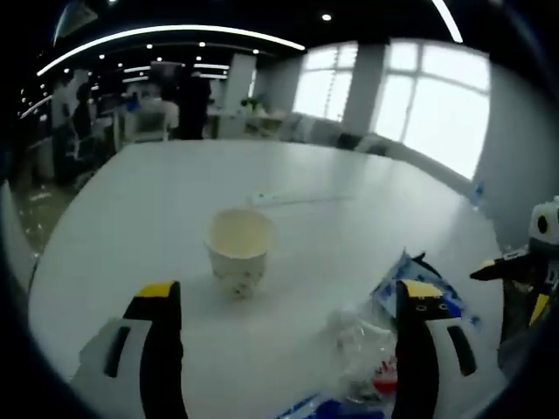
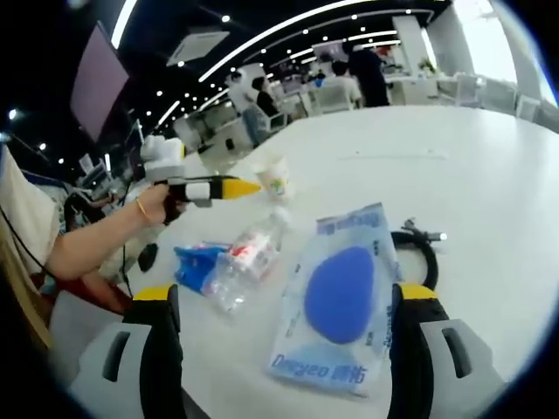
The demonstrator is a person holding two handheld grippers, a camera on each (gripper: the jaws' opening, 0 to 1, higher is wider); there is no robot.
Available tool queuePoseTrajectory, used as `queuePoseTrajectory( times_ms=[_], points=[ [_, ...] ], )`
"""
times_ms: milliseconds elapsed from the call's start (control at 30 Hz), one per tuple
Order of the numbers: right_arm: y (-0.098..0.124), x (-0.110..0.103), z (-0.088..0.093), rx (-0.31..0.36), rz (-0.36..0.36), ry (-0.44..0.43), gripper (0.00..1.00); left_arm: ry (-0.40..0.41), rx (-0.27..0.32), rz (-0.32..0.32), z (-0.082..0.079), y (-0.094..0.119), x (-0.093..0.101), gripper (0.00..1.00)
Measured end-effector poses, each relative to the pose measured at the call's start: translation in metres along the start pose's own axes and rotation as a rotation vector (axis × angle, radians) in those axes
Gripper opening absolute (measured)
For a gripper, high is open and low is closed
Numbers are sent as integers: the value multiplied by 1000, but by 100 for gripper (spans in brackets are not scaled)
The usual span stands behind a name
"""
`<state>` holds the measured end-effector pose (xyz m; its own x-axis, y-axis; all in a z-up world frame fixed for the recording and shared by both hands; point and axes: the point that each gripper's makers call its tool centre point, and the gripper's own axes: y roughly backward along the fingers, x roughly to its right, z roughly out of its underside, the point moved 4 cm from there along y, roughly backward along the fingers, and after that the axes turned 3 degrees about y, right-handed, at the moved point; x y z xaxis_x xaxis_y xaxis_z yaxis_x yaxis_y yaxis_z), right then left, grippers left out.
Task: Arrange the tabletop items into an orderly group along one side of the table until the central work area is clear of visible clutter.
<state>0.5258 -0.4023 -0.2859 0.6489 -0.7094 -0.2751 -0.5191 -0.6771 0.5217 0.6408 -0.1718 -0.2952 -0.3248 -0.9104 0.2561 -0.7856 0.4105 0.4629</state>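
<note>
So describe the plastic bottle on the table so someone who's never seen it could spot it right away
On the white table, look just left of the big clear pouch with a blue oval in the right gripper view. The plastic bottle lies on its side there, its base beside a small blue packet. It is the only see-through, crumpled item with a red-and-white label.

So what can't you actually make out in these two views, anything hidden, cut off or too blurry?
- Left gripper view: the print on the paper cup is too small to read.
- Left gripper view: the plastic bottle is blurred and partly behind the left claw.
- Right gripper view: the black cable runs under the blue-and-clear packet, so its far part is hidden.
- Right gripper view: the blue item beside the bottle is partly covered and unidentifiable.
</note>
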Motion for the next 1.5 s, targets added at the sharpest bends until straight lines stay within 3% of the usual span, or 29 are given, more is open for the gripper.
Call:
queuePoseTrajectory(
  times_ms=[333, 400, 533, 600, 733, 900, 1033, 1100, 1267, 1500],
  points=[
    [-2, -3, 0, -8, -17, 2, 100, -26, -102, -34, 10, 16, 24, 98],
    [-3, -2, 1, -15, -15, 4, 100, -30, -94, -35, 10, 18, 29, 98],
    [-3, -2, 1, -16, -10, 13, 100, 9, -132, -24, 15, 20, 41, 91],
    [-3, 0, 3, -33, 3, 32, 100, 10, -141, -29, 16, 19, 44, 93],
    [-4, 1, 6, -60, 22, 58, 100, -19, -208, -91, 24, 22, 50, 86],
    [-2, -1, 4, -52, 16, 60, 100, -56, -312, -105, 35, 20, 58, 82],
    [-2, -2, 4, -59, 16, 71, 100, 9, -346, -103, 39, 18, 63, 72],
    [-2, -3, 3, -59, 12, 72, 100, 60, -397, -128, 46, 20, 65, 68],
    [-2, -6, 3, -64, 7, 85, 99, 167, -430, -144, 54, 17, 73, 54],
    [-2, -7, 4, -77, 14, 111, 99, 157, -451, -170, 61, 5, 74, 50]
  ],
)
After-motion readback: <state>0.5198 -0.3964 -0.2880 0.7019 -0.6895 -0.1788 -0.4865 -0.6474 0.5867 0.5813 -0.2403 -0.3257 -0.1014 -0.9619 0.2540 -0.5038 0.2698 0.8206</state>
